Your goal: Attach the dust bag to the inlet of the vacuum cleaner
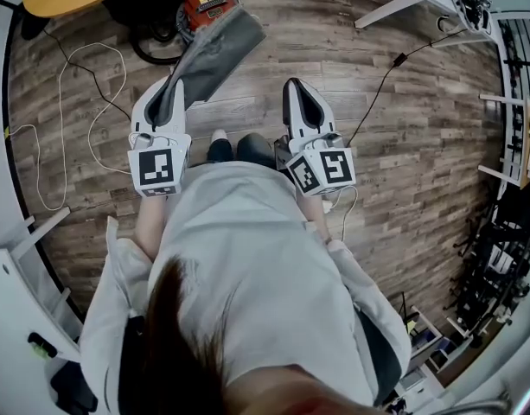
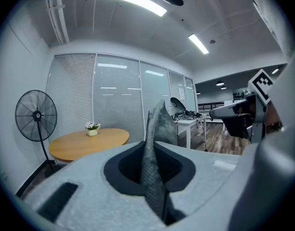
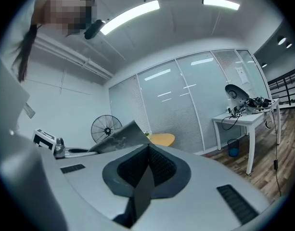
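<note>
Up close, the grey dust bag [image 1: 214, 52] is clamped at its near end in the left claw [image 1: 173, 93] and held out above the floor [image 1: 403, 162]. Beside it, the right claw [image 1: 296, 92] is pressed together with nothing in it. Farther off, a red vacuum cleaner [image 1: 204, 7] is seen on the floor.

Grey dust bag [image 1: 214, 54] in the left tool [image 1: 173, 92], red vacuum cleaner [image 1: 207, 7] just beyond.

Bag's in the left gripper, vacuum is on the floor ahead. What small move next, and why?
Probably carry the dust bag forward and down toward the red vacuum cleaner: the left gripper pinches the bag in the air, well short of it, and the right gripper is shut, empty.
</note>
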A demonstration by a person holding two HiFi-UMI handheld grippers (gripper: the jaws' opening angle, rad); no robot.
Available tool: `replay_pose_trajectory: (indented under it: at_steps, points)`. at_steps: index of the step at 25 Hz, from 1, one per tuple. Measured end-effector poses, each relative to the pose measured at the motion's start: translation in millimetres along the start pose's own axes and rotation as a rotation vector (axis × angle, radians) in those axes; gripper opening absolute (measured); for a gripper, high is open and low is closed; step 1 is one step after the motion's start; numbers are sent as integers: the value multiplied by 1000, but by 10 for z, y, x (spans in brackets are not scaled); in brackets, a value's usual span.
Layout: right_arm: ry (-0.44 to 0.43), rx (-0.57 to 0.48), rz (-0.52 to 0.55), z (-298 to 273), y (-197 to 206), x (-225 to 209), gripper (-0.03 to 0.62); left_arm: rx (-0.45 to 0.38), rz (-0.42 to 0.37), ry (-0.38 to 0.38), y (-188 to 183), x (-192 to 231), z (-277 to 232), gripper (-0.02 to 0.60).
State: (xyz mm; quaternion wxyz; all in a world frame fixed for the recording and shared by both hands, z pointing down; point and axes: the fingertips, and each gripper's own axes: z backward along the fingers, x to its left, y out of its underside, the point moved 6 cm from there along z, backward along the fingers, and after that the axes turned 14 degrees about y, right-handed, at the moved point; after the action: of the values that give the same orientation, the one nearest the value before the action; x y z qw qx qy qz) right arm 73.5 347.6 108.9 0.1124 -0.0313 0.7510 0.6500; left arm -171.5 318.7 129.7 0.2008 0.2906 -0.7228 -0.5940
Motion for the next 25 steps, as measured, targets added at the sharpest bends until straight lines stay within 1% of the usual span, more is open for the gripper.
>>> replay_pose_trajectory:
  at_steps: [6, 12, 17, 21, 25]
  points:
    - [8, 1, -21, -218, -17, 2, 2, 26, -14, 17, 31, 99, -109, 37]
    - [-20, 1, -24, -468, -29, -35, 2, 28, 13, 2, 47, 209, -224, 38]
    - [-37, 20, -31, -822, -13, -160, 2, 49, 16, -9, 62, 322, -470, 40]
    - [-57, 38, -25, -1155, -35, -287, 2, 73, 22, -36, 61, 448, -703, 41]
    - [-82, 52, -19, -1505, -99, -469, 2, 97, 39, -89, 61, 586, -970, 40]
